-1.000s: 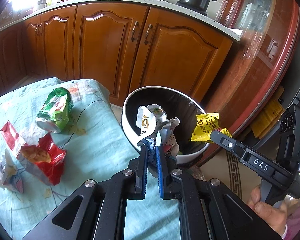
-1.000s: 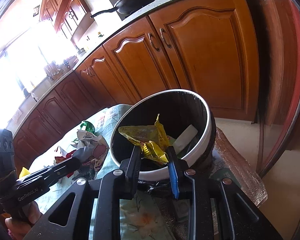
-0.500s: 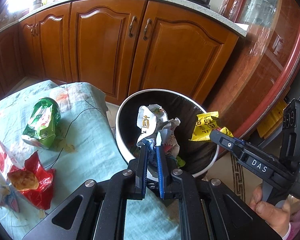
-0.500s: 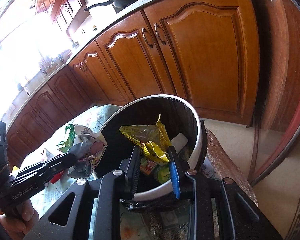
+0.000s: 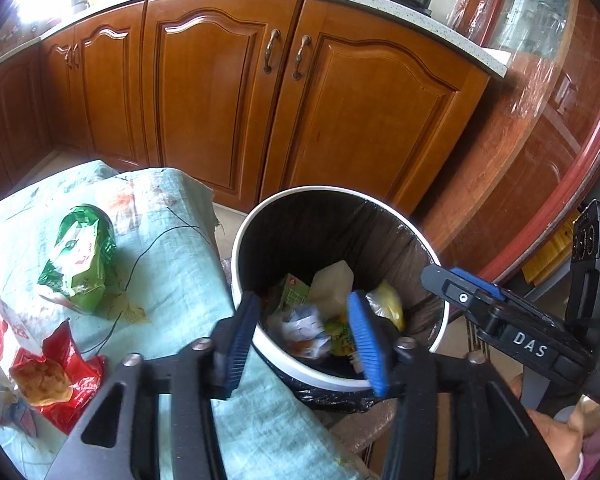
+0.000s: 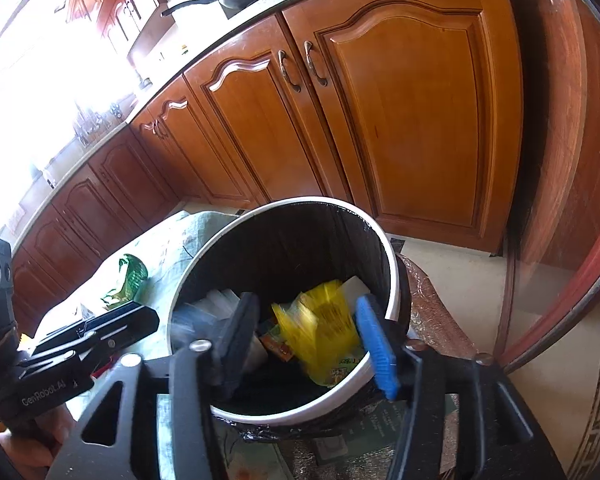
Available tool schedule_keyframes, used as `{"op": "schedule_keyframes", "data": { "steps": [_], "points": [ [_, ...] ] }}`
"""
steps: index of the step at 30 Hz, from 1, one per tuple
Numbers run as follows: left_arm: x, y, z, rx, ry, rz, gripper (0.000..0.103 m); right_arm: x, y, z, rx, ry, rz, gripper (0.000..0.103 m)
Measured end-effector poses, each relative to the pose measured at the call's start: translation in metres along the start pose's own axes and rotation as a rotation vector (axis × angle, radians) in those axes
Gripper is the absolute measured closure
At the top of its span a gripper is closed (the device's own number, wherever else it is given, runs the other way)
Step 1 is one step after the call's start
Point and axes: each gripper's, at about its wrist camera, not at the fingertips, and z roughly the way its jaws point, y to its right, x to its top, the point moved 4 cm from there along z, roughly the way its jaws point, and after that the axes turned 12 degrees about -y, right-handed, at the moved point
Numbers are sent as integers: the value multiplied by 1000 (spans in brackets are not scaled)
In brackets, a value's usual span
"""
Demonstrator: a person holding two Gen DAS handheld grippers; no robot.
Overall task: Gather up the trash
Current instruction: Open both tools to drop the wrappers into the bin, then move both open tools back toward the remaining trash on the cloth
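Left wrist view: both the left gripper (image 5: 306,334) and right gripper (image 6: 310,338), jaws apart and empty, hover over the trash bin (image 5: 428,248), while the green wrapper (image 5: 80,260) and red wrapper (image 5: 70,376) lie leftward on the tablecloth (image 5: 172,256), nearer the left.

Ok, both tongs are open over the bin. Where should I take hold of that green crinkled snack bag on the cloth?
Take the green crinkled snack bag by its upper crumpled end, coming down from above with the left tongs. It lies flat on the pale green floral cloth, so its sides offer little to pinch; the bunched foil there stands up and should fold between the pads.
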Motion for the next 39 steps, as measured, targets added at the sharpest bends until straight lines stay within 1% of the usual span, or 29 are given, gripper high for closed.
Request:
{"op": "schedule_keyframes", "data": {
  "steps": [2, 5, 6, 7, 8, 14, 21, 26, 32, 39],
  "points": [
    [-4, -2, -4, 2, 7, -3, 52, -1, 0, -3, 5, 8, 3, 38],
    [-14, -7, -11, 5, 21, -12, 48, -5, 0, -8, 23, 22, 14, 28],
    [-18, -9, -13, 7, 22, -21, 46, -7, -1, -11, 35, 27, 18, 19],
    [-22, -11, -15, 8, 22, -27, 43, -11, -2, -12, 50, 36, 22, 13],
    [-27, -13, -17, 9, 23, -35, 43, -14, -3, -14, 59, 45, 26, 12],
    [-59, -29, -40, 25, 39, -73, 40, -34, -18, -21, 104, 59, 36, 11],
    [-102, -58, -75, 44, 59, -129, 40, -57, -50, -23, 162, 47, 23, 11],
    [-128, -82, -95, 58, 68, -189, 40, -75, -84, -22, 212, 23, -40, 10],
    [-156, -104, -124, 85, 94, -233, 40, -92, -122, -15, 254, -6, -106, 9],
    [-183, -134, -144, 84, 99, -312, 40, -108, -151, -3, 266, -40, -148, 9]
  ]
}}
